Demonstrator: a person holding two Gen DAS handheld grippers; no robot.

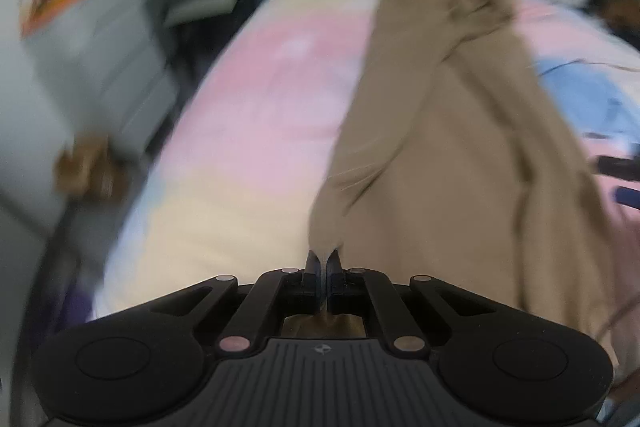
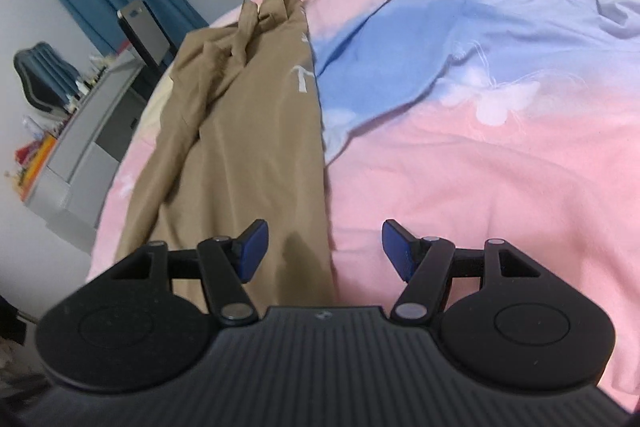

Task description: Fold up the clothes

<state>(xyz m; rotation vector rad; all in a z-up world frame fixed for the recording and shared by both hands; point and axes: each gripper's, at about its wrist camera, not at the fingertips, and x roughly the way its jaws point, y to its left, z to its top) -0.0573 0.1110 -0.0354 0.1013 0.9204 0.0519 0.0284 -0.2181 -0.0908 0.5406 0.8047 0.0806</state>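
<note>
The left claw point(image 1: 323, 259) is clamped on a corner of the tan garment point(image 1: 440, 131) lying on the pastel bedspread point(image 1: 248, 131); the right claw point(image 2: 325, 251), fingers spread apart, hovers over the garment's near edge

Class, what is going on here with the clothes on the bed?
A person with a claw in each hand is folding a tan garment on a pastel bedspread. The left claw is shut on an edge of the garment. The right claw is open above the garment's near end, holding nothing. The fold is unfinished.
</note>
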